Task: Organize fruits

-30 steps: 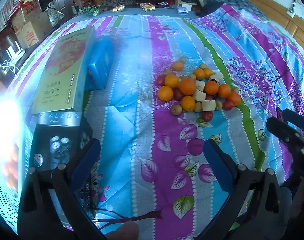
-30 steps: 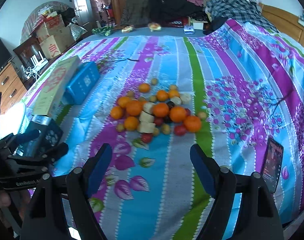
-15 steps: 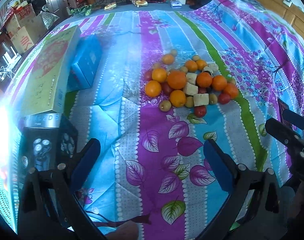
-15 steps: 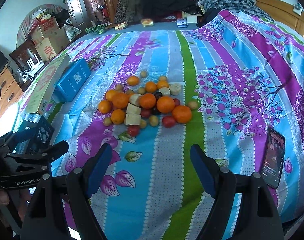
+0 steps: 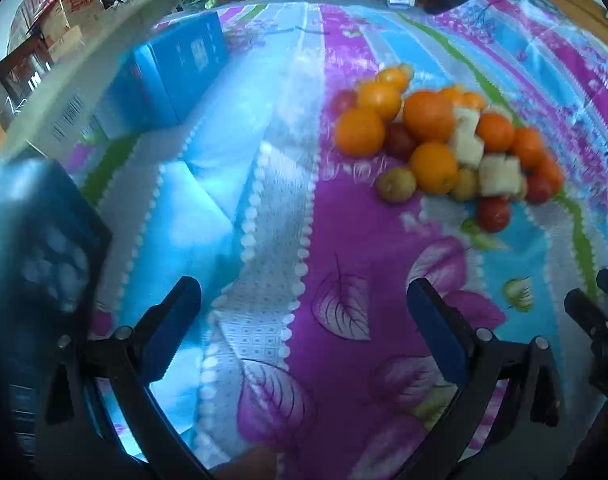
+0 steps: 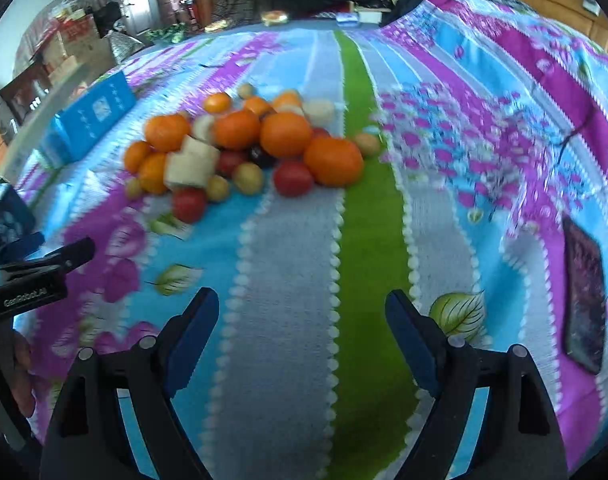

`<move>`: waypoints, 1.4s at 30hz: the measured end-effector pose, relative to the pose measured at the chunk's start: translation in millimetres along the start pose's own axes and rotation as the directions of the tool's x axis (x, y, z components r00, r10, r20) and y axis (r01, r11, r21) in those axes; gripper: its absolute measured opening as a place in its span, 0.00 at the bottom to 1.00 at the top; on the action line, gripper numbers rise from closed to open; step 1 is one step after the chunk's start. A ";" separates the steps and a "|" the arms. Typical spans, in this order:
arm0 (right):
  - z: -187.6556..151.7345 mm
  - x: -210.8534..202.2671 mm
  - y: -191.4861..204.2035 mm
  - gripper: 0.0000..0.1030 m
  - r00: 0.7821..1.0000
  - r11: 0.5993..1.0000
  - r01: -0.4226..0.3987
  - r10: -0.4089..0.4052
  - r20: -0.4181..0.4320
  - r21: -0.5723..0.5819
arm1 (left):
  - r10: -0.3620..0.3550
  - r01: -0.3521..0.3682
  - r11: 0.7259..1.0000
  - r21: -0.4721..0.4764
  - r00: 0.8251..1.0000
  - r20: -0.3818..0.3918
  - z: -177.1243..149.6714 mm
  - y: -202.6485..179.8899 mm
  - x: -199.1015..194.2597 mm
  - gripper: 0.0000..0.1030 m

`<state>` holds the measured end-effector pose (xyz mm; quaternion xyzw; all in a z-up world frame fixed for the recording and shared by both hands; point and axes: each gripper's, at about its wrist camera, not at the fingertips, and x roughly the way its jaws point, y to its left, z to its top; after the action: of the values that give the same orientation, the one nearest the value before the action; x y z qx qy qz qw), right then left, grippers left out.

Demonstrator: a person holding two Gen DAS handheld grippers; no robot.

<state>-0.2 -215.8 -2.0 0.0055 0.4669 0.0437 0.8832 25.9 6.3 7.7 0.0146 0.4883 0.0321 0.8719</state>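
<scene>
A: Striped floral bedspread (image 6: pixel 288 320) fills both views. Nearest, the left gripper (image 5: pixel 304 328) gapes, nothing between its fingers; the right gripper (image 6: pixel 300 332), also empty, is widening.

B: And the fruit pile (image 6: pixel 240 148)?

A: Heaped beyond both grippers, probably for sorting. Blue box (image 6: pixel 88 120) sits left of the pile.

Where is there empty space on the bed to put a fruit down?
The flowery striped bedspread is bare between the heap of oranges, small red fruits and pale chunks and the open right gripper. There is also room between the heap and the dark phone. It is crowded near the blue box.
</scene>
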 end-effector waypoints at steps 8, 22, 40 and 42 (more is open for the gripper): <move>-6.2 21.0 2.7 1.00 0.999 0.999 0.021 -0.020 0.025 -0.026 | 0.017 -0.017 1.000 -0.003 0.999 0.048 -7.6 -2.1 4.1 1.00; -8.2 19.8 2.7 1.00 0.999 1.000 0.015 -0.014 0.039 -0.024 | -0.007 0.008 1.000 -0.017 0.998 0.055 -9.0 1.6 6.2 1.00; -8.7 20.1 2.9 1.00 0.999 1.000 0.014 -0.013 0.040 -0.024 | -0.002 0.003 1.000 -0.014 0.998 0.055 -8.1 1.5 7.7 1.00; -8.6 20.2 2.6 1.00 0.999 1.000 0.014 -0.013 0.040 -0.023 | -0.003 0.004 1.000 -0.015 0.998 0.057 -8.0 1.6 8.3 1.00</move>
<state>3.8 -211.8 -23.4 -0.0072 0.4486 0.0432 0.8926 23.3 8.4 -3.4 0.0081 0.4630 0.0339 0.8857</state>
